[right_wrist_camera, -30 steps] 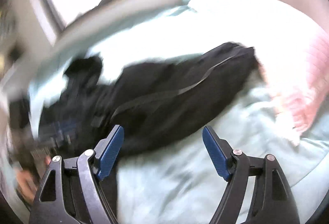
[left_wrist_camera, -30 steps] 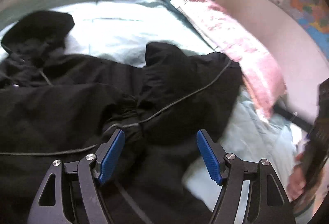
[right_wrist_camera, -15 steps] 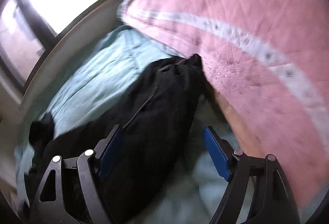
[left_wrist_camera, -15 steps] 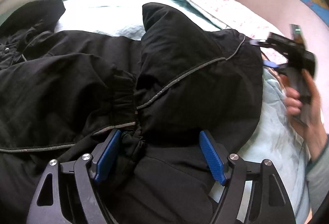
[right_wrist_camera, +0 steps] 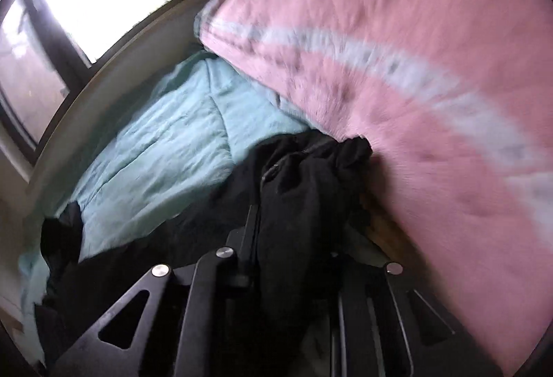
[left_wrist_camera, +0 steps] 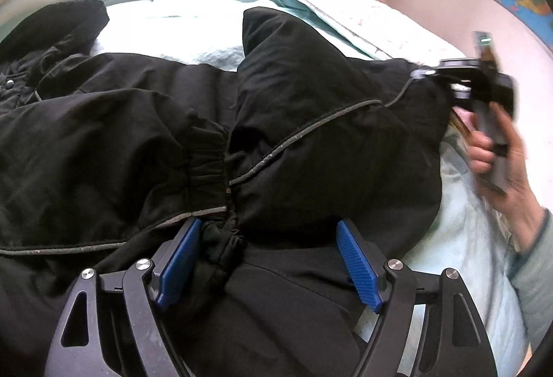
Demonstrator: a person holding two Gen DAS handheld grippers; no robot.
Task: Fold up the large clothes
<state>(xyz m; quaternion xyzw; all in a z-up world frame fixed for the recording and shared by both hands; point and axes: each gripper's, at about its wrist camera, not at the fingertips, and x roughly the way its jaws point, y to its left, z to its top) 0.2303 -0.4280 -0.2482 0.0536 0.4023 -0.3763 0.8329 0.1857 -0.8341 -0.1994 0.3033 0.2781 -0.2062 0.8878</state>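
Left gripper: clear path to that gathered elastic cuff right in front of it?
Probably yes. The left gripper stands open, and the bunched cuff of the black jacket already sits between its blue pads, nothing covering it.

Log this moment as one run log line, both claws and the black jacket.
left claw: open over black nylon jacket | right claw: shut on jacket edge beside pink fleece blanket

Pink quilt (right_wrist_camera: 414, 83) motion-blurred, edge-cropped
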